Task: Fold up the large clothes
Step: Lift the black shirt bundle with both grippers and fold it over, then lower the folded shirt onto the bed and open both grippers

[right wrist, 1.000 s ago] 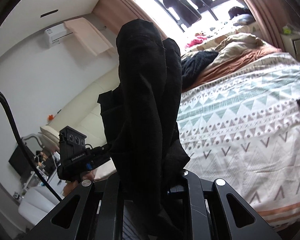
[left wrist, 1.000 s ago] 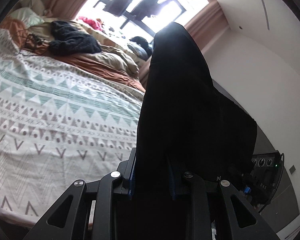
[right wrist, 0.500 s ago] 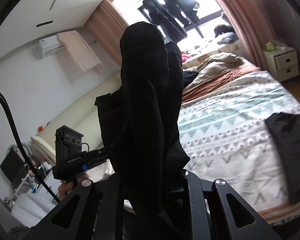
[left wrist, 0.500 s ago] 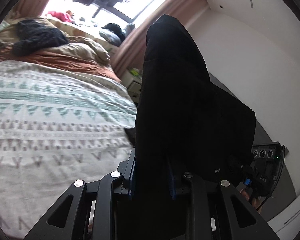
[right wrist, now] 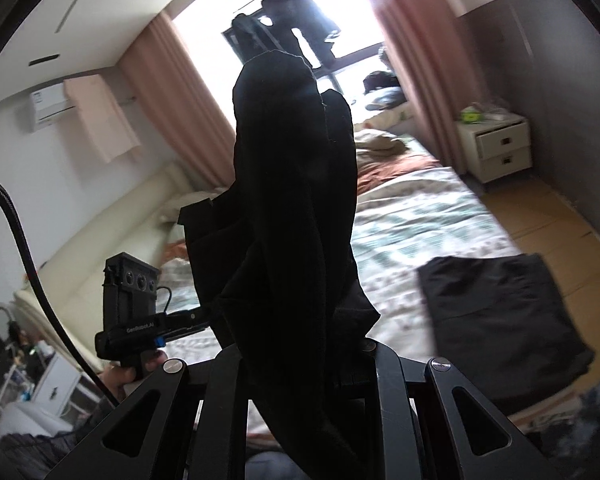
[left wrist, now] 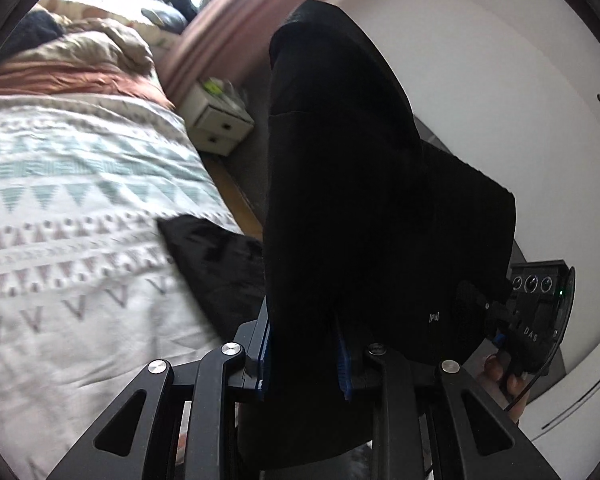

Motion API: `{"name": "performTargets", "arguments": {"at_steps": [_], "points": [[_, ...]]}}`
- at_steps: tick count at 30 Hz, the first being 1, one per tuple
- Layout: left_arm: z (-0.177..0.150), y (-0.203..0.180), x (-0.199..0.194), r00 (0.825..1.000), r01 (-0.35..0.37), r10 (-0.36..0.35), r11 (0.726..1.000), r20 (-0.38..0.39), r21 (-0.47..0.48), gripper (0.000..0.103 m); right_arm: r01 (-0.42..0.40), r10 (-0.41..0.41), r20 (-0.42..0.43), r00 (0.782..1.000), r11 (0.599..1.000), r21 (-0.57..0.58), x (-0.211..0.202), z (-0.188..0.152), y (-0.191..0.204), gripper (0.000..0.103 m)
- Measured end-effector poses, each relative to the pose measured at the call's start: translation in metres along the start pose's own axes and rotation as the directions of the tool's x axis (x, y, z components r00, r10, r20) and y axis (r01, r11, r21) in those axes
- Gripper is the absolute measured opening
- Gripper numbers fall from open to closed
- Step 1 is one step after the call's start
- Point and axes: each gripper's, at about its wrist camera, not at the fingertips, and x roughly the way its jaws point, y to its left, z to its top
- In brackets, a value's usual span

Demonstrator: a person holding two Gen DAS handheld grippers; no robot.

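A large black garment hangs in the air between both grippers and fills the middle of each view; it also shows in the right wrist view. My left gripper is shut on one bunched edge of it. My right gripper is shut on another bunched edge, its fingertips hidden by cloth. Each gripper shows in the other's view, the right gripper and the left gripper, held close together above the bed's near side.
A bed with a patterned cover lies below. A folded black garment lies on its near right corner, also in the left wrist view. A white nightstand stands by the curtain. Rumpled bedding is at the far end.
Both grippers have swung to the right with the black garment still held. The nightstand, wooden floor and the folded black garment on the bed corner have come into view.
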Motion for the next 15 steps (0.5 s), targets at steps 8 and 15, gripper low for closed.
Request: {"name": "performTargets", "arguments": {"at_steps": [8, 15], "points": [[0.013, -0.001, 0.094, 0.992, 0.052, -0.053, 0.999, -0.116, -0.010, 0.027, 0.122, -0.122, -0.011, 0.992, 0.992, 0.034, -0.013, 0.025, -0.057, 0.017], [0.026, 0.021, 0.159, 0.982, 0.038, -0.043, 0.999, -0.184, -0.030, 0.027, 0.175, -0.171, -0.057, 0.984, 0.982, 0.077, 0.017, 0.044, -0.111, 0.017]]}}
